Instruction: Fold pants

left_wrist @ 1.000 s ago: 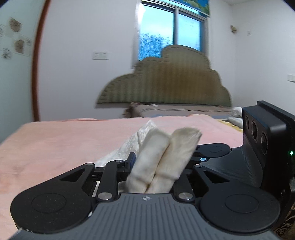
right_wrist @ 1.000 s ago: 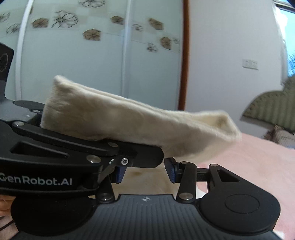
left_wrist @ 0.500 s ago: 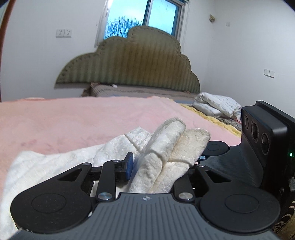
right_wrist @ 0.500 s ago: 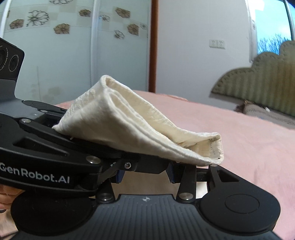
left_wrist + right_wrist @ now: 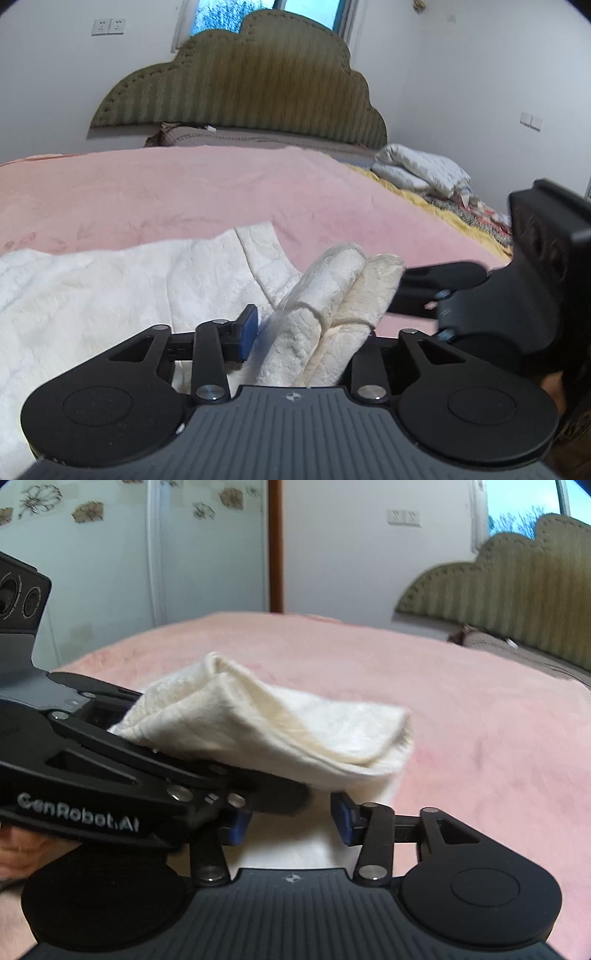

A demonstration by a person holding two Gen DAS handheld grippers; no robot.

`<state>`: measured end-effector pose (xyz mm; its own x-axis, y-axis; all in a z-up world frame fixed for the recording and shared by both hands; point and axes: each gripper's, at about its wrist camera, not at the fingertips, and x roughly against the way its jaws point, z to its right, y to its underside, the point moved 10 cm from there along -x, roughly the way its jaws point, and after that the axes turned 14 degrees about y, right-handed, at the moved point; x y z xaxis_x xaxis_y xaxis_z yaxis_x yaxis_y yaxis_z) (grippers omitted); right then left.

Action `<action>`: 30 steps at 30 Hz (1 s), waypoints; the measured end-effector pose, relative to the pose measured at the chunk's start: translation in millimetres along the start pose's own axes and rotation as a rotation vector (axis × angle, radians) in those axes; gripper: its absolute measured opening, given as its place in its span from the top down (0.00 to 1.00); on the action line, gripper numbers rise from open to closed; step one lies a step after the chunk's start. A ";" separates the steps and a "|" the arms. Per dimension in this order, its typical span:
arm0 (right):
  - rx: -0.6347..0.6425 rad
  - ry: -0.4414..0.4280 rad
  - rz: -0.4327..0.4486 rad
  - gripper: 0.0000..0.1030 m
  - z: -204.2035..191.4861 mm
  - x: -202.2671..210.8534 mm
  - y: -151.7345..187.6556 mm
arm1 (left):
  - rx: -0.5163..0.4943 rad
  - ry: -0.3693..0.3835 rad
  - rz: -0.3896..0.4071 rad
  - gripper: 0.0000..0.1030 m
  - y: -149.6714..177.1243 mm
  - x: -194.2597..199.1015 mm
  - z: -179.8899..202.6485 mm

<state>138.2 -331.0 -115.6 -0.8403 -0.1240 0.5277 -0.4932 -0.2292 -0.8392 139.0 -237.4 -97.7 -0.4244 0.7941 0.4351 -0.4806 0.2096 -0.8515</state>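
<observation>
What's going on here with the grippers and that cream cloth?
A person with a gripper in each hand is folding cream pants on a pink bed. The left gripper has a doubled fold between its jaws, which have just been opening; the right gripper sits beside it, jaws apart. The rest lies flat.

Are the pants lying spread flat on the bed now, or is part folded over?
Partly folded: a doubled end of the pants stands bunched between the left gripper's jaws, above cloth spread on the bed.

We lower the cream pants (image 5: 332, 314) onto the pink blanket (image 5: 184, 192), both grippers' jaws just opening, the left gripper (image 5: 306, 332) seemingly loosening its hold.
</observation>
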 end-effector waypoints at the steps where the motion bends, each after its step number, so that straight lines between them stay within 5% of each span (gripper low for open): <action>1: -0.002 0.016 -0.013 0.53 5.8 4.6 4.5 | 0.005 0.021 -0.006 0.57 2.1 0.7 2.4; 8: -0.086 0.176 -0.104 0.52 62.0 34.3 30.3 | 0.126 0.167 -0.021 0.38 7.1 19.1 11.4; 12: -0.170 0.256 -0.074 0.52 83.9 45.1 19.9 | 0.206 0.227 0.053 0.31 -12.7 51.7 2.6; 15: -0.206 0.228 0.001 0.52 74.1 47.3 -6.3 | 0.190 0.096 0.134 0.25 -31.6 79.1 -25.5; 17: -0.162 0.185 0.036 0.52 53.1 41.1 -25.5 | 0.164 -0.061 0.156 0.23 -39.0 93.6 -56.5; 21: -0.019 0.093 0.048 0.52 -3.0 15.8 -55.6 | 0.159 -0.289 0.109 0.23 -38.4 104.1 -110.3; 26: 0.105 0.009 -0.051 0.43 -53.1 -27.6 -60.9 | 0.217 -0.310 0.005 0.23 -19.3 88.6 -136.6; 30: 0.218 0.076 -0.140 0.36 -53.3 -43.2 -27.3 | 0.086 -0.309 -0.092 0.21 7.8 68.6 -131.4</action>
<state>176.0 -267.9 -122.5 -0.7859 -0.0056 0.6183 -0.5525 -0.4428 -0.7062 207.0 -106.3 -112.9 -0.5824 0.5610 0.5883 -0.5854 0.2128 -0.7823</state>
